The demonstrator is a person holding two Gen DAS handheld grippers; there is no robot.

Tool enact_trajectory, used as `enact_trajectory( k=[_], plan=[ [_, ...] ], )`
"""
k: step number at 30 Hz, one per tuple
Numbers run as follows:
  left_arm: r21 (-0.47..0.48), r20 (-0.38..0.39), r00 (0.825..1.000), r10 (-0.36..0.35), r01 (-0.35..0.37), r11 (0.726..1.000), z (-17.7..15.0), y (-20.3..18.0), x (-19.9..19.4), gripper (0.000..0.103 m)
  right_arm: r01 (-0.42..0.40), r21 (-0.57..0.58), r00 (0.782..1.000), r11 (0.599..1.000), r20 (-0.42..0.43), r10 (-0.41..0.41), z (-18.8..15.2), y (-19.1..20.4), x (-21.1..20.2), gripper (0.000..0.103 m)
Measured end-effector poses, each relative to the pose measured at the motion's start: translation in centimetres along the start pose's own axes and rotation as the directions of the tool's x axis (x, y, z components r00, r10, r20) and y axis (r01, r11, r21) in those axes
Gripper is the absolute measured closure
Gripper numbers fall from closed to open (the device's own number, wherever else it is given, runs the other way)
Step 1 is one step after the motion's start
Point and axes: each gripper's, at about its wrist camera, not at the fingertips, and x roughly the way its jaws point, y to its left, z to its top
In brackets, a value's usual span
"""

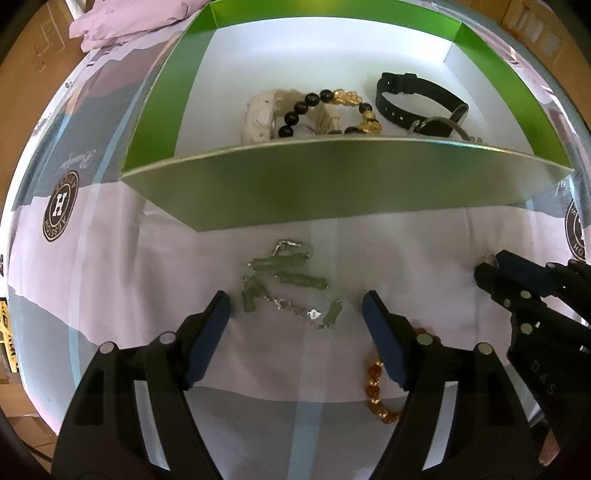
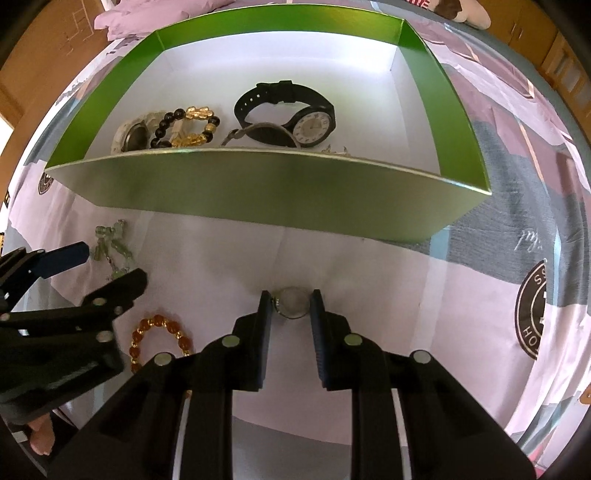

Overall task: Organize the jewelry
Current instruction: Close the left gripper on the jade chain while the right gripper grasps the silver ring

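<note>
A green box (image 1: 332, 177) (image 2: 258, 192) holds a black watch (image 2: 295, 110), a black-and-gold bead bracelet (image 1: 332, 110) (image 2: 188, 125) and a white watch (image 1: 258, 118). A green jade bracelet with a silver chain (image 1: 288, 284) (image 2: 110, 243) lies on the cloth between the fingers of my open left gripper (image 1: 295, 306). An amber bead bracelet (image 1: 376, 384) (image 2: 159, 339) lies beside it. My right gripper (image 2: 290, 302) is shut on a small round silver piece (image 2: 291, 302) just in front of the box.
A pink, white and grey printed cloth (image 1: 110, 295) (image 2: 443, 295) covers the surface. Folded pink fabric (image 1: 129, 22) lies behind the box at the left. The right gripper shows at the right edge of the left wrist view (image 1: 491, 269).
</note>
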Motion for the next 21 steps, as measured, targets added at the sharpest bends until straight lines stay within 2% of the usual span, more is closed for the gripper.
enact_trajectory(
  k=[2, 3, 5, 6, 7, 8, 9, 14, 21],
  plan=[
    [0.006, 0.006, 1.000, 0.003, -0.003, 1.000, 0.1, -0.1, 0.0, 0.030, -0.002, 0.000, 1.000, 1.000, -0.001, 0.002, 0.1, 0.2, 0.1, 0.082],
    [0.006, 0.010, 1.000, 0.001, -0.001, 1.000, 0.1, -0.1, 0.0, 0.034, -0.004, 0.001, 1.000, 1.000, -0.002, 0.004, 0.2, 0.1, 0.1, 0.082],
    [0.011, 0.023, 1.000, -0.004, 0.004, 1.000, 0.2, -0.3, -0.3, 0.052, -0.004, 0.002, 1.000, 1.000, -0.003, 0.004, 0.6, 0.3, 0.3, 0.082],
    [0.016, 0.026, 1.000, -0.011, 0.010, 1.000, 0.4, -0.5, -0.4, 0.065, -0.004, 0.001, 1.000, 1.000, -0.003, 0.004, 0.6, 0.3, 0.3, 0.082],
    [0.014, 0.027, 0.999, -0.018, 0.017, 1.000, 0.4, -0.5, -0.6, 0.070, -0.004, 0.001, 1.000, 1.000, -0.003, 0.004, 0.7, 0.5, 0.3, 0.082],
    [0.013, 0.029, 0.999, -0.016, 0.016, 1.000, 0.4, -0.6, -0.7, 0.082, -0.004, 0.000, 1.000, 1.000, -0.004, 0.004, 1.0, 0.3, 0.5, 0.082],
    [0.013, 0.029, 0.999, -0.019, 0.019, 1.000, 0.5, -0.5, -0.8, 0.088, -0.003, -0.001, 1.000, 1.000, -0.004, 0.003, 1.0, 0.3, 0.5, 0.082],
    [0.004, 0.048, 0.999, -0.025, 0.025, 1.000, 0.1, 0.1, -1.7, 0.097, 0.007, -0.005, 1.000, 1.000, -0.003, -0.007, 1.1, 0.8, 0.5, 0.082],
    [-0.009, 0.098, 0.994, -0.048, 0.049, 0.999, 0.0, 0.7, -3.9, 0.097, 0.034, -0.006, 0.999, 0.999, 0.024, -0.033, 0.8, 1.6, -0.3, 0.082]
  ],
)
